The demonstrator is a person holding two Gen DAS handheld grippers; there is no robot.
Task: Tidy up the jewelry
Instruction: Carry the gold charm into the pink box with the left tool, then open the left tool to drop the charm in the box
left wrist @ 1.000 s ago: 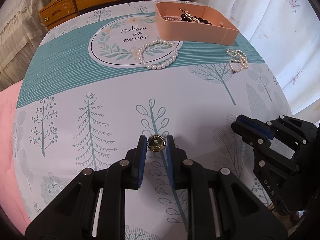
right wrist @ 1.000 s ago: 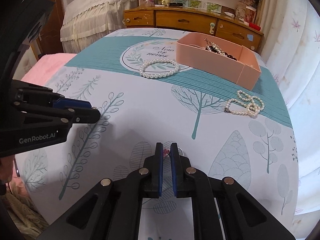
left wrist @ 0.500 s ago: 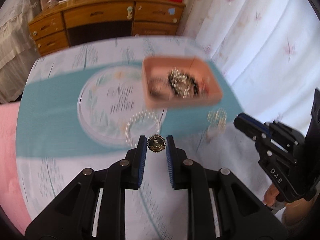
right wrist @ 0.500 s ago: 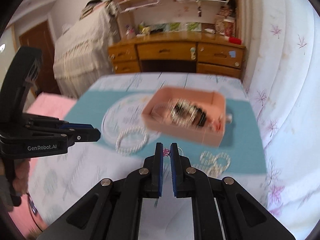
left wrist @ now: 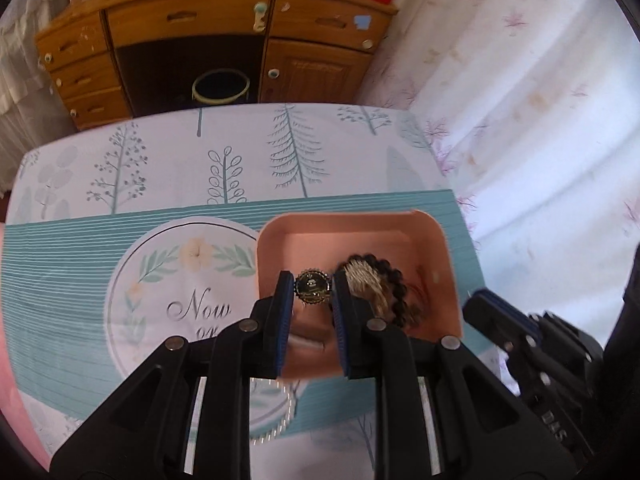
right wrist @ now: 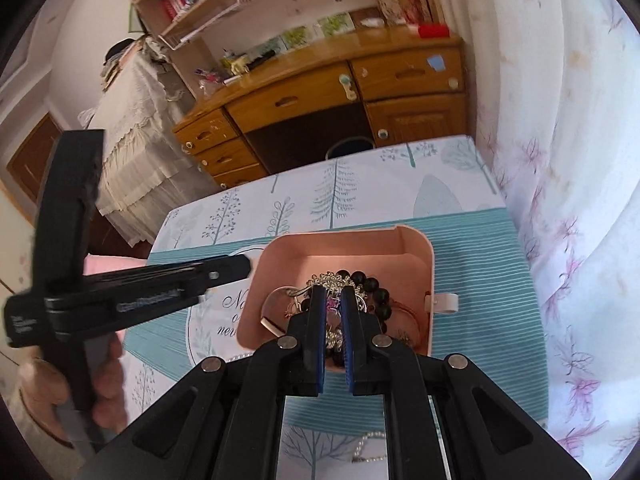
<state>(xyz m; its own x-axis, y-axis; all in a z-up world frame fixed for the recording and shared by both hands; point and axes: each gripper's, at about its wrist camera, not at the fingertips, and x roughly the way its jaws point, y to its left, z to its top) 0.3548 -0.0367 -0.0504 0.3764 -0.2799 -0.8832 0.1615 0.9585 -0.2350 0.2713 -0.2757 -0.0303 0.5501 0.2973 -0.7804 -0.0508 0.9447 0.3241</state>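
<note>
My left gripper (left wrist: 311,289) is shut on a round gold brooch (left wrist: 312,287) and holds it above the pink jewelry box (left wrist: 360,224). My right gripper (right wrist: 333,300) is shut on a small pink-purple jewelry piece (right wrist: 332,303), also above the pink box (right wrist: 400,240). The box holds a dark bead bracelet (right wrist: 378,292), silver chains and other pieces. The right gripper shows at the lower right of the left wrist view (left wrist: 478,300). The left gripper shows at the left of the right wrist view (right wrist: 244,266).
The box stands on a table with a teal and white tree-print cloth (left wrist: 120,264). A pearl strand (right wrist: 370,442) lies on the cloth near me. A wooden dresser (left wrist: 180,28) stands beyond the table and a white curtain (left wrist: 540,120) hangs at the right.
Both grippers have risen from the near part of the table and moved forward over the pink box, each still holding its piece.
</note>
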